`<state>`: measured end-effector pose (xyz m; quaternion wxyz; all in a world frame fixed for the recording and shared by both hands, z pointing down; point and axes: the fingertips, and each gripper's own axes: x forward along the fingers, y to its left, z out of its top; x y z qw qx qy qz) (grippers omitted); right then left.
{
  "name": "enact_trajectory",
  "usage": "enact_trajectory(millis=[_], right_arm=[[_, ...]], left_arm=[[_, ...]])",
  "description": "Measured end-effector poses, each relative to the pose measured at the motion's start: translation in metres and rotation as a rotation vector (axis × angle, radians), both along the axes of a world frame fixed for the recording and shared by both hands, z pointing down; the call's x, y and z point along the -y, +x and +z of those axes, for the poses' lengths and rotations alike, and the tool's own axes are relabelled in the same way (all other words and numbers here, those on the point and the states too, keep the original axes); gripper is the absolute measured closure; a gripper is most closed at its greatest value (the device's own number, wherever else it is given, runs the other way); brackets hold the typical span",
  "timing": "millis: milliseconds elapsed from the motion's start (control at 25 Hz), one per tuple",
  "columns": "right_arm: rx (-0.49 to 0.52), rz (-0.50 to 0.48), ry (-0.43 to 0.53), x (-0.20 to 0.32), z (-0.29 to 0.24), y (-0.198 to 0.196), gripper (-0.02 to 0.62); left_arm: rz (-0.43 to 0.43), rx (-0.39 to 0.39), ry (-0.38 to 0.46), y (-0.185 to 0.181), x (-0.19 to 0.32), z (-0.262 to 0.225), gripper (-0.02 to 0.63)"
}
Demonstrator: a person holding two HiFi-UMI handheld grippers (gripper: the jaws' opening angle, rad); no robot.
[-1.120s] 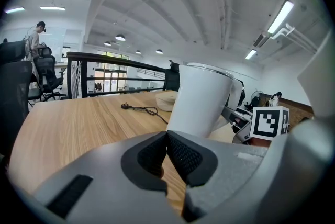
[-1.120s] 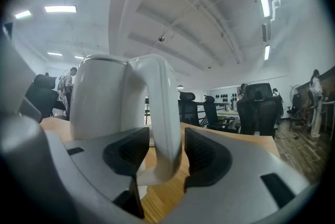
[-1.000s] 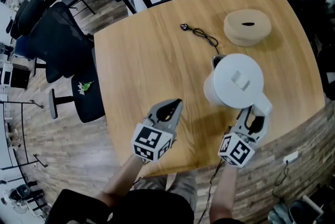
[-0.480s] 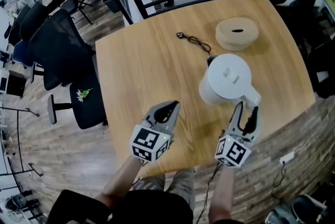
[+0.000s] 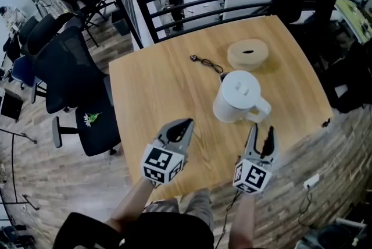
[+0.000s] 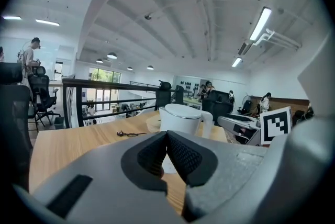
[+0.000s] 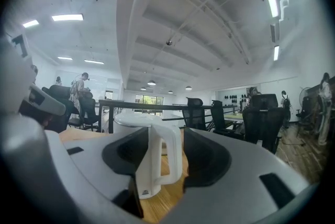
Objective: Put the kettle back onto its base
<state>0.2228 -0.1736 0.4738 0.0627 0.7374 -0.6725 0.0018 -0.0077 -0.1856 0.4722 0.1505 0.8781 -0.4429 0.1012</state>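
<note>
Standing on the wood-grain counter (image 5: 152,91), a smooth white round-lidded kettle (image 5: 238,96) sits near its tan disc base (image 5: 247,53). The left gripper (image 5: 183,124) is closed and the right gripper (image 5: 262,129) is open and empty.

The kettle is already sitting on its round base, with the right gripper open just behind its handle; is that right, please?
Not quite: the head view shows the kettle standing on the table in front of the round base, not on it. The right gripper is indeed open just behind its handle.
</note>
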Motion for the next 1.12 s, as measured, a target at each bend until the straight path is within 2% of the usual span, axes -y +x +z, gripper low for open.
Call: enact_trajectory(millis=[240,440,600,920,1120], right_arm=[[0.016,-0.025,-0.009,-0.036,-0.027,-0.019,0.399],[0.037,-0.038,-0.023,-0.066,-0.048,-0.035,0.434],[0.007,-0.057,-0.038,-0.090,-0.049,-0.045,0.451],[0.017,-0.068,-0.047,-0.133,-0.065,-0.072,0.490],[-0.020,-0.071,-0.080,-0.161,-0.062,-0.084,0.514]], left_arm=[[0.021,-0.005,0.048,-0.010,-0.024,-0.032,0.604],[0.053,-0.011,0.076,-0.012,-0.045,-0.053,0.604],[0.076,-0.019,0.097,-0.014,-0.062,-0.065,0.604],[0.119,-0.025,0.126,-0.023,-0.096,-0.082,0.604],[0.143,-0.023,0.133,-0.028,-0.119,-0.084,0.604]])
